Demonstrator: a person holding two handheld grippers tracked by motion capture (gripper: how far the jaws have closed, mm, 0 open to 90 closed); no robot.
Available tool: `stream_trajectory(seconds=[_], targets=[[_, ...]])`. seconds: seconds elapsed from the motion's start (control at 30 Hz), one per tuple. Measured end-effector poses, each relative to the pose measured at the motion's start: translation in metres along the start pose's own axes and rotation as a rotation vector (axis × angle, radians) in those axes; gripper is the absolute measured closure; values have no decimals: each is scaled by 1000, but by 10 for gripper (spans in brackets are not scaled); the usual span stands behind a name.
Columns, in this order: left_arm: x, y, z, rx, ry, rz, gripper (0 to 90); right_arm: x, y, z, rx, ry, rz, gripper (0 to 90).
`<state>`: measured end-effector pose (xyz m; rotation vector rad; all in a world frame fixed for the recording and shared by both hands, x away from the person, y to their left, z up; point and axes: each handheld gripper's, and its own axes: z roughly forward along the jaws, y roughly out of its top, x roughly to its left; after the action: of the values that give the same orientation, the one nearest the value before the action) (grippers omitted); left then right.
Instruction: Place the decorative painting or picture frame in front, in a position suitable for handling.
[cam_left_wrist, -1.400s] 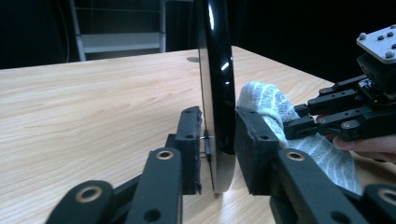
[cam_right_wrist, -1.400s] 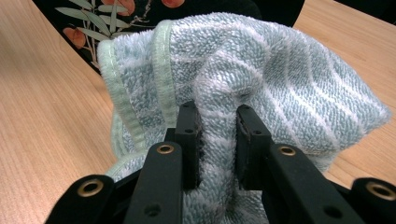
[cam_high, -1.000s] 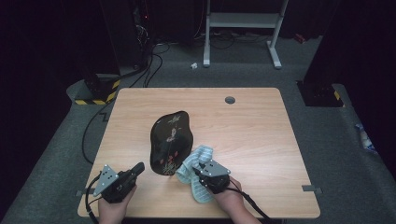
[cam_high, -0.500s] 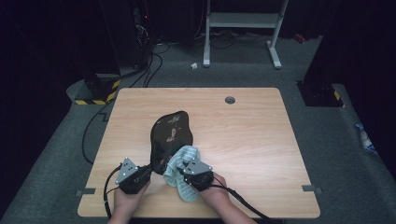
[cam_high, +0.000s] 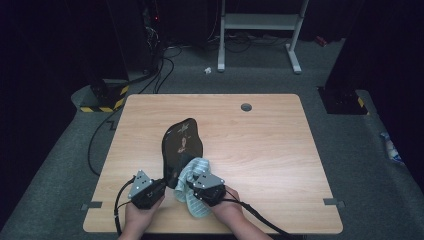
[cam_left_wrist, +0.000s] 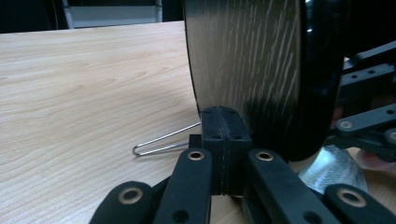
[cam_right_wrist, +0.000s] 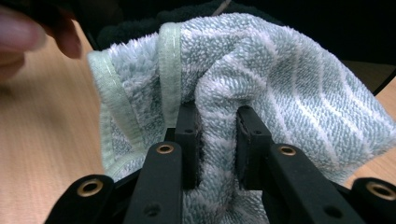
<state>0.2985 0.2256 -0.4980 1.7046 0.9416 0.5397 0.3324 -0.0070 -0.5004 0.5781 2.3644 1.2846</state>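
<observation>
at the near edge of the bench (cam_high: 260, 130), you have a glossy black plate (cam_high: 181, 145) standing on its edge on a thin wire stand (cam_left_wrist: 161, 142), and a pale blue-green towel (cam_high: 192, 177) bunched against its lower right face. your right gripper (cam_right_wrist: 217, 140) has its jaws pinched on a thick fold of that towel, which is soft and limp and will drape wherever it is not gripped, so bunch it deep to wipe with. your left gripper (cam_left_wrist: 224, 140) has its jaws pressed together at the foot of the plate's back, perhaps nipping the stand, though that is hard to tell. the plate looks rigid, slick and breakable; steady it low at the rim and press lightly, or it may tip off its stand.
</observation>
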Motion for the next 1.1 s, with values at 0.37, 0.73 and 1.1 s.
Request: stream_trajectory(seconds=[0.37,0.73,1.1], targets=[[-2,0,0,-2,-4,1,898,15,25,-18,-88,19,-32,727],[1,-1,0,-12,-56,13,899,11,43,-26,-131,-1,-62,725],[5,-4,4,-24,-104,-16,899,-4,0,0,11,-13,-22,725]])
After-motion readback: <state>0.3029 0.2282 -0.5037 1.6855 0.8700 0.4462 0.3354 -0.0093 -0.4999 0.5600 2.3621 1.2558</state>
